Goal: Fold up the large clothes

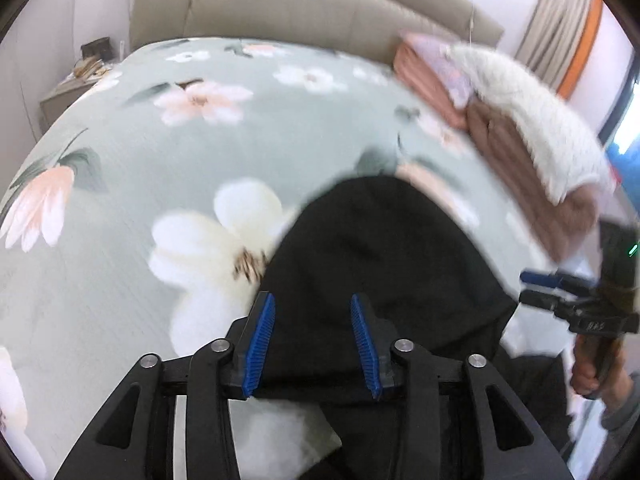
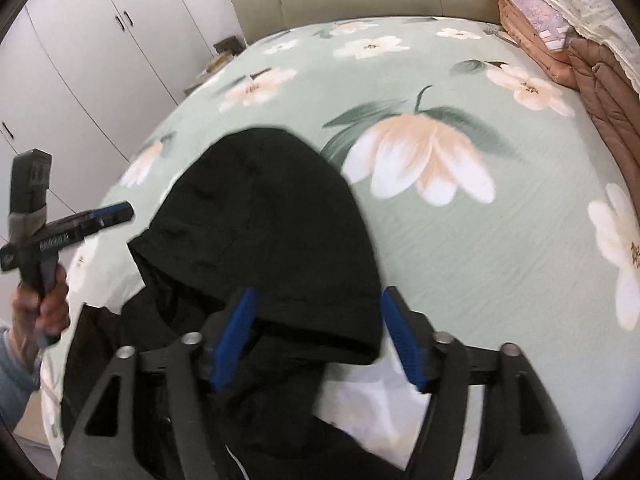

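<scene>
Black fabric, a hooded garment (image 1: 384,248), lies on the near edge of the bed (image 1: 120,280), its rounded hood (image 2: 272,216) spread flat over the pale green floral sheet (image 2: 500,248) and the rest of it trailing down toward the cameras.

From the left wrist view, the left gripper (image 1: 312,336) hovers over the hood's lower part with its blue-padded jaws apart and nothing between them but the cloth below. At the right edge of that view the right gripper (image 1: 536,288) shows sideways, held in a hand (image 1: 592,376); its two fingers look close together there, though the blur makes that hard to judge. The same view shows a curtain (image 1: 560,16) with an orange stripe and a low side table (image 1: 68,92) by the headboard (image 1: 280,8).

The right wrist view settles the matter: the right gripper (image 2: 316,340) has its jaws well apart, straddling the hood's hem without pinching it. It also shows the left gripper (image 2: 116,212) from the side at far left, gripped by the left hand (image 2: 44,304); whether its jaws are apart cannot be told from that angle. Only this view shows the white wardrobe (image 2: 100,40).

Both views catch the stacked bedding (image 2: 580,48) at the bed's far right corner, pink and brown quilts under a white cover.
</scene>
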A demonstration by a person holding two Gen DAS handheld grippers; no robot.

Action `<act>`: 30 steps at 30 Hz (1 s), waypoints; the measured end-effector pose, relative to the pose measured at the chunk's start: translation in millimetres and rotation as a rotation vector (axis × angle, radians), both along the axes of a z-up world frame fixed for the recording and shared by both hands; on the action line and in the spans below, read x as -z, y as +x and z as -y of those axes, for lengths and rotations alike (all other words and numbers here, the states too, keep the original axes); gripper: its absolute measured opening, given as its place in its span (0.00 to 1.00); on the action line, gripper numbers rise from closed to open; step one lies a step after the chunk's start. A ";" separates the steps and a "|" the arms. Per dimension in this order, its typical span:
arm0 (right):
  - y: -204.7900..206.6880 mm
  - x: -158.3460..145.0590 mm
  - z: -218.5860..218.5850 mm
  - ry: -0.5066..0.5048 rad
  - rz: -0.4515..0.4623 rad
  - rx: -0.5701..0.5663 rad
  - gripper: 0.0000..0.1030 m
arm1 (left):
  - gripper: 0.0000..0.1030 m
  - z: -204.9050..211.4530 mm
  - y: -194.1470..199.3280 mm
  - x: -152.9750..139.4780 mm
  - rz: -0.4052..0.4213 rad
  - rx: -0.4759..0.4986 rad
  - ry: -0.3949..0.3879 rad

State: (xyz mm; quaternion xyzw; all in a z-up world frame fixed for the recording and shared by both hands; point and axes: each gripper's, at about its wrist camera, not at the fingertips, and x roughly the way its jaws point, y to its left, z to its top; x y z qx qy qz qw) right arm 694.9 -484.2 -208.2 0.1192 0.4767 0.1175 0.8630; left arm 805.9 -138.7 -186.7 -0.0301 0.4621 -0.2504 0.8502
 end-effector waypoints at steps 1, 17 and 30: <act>4.7 1.7 9.0 0.017 -0.012 0.007 0.72 | 0.59 -6.8 9.3 -1.8 -0.016 -0.006 -0.029; 76.9 66.8 -10.9 0.161 -0.155 -0.130 0.38 | 0.29 20.4 56.6 89.2 -0.295 0.085 -0.160; -136.1 -136.2 -102.3 -0.196 0.286 -0.242 0.13 | 0.16 -28.6 -158.2 -81.6 0.115 0.152 -0.042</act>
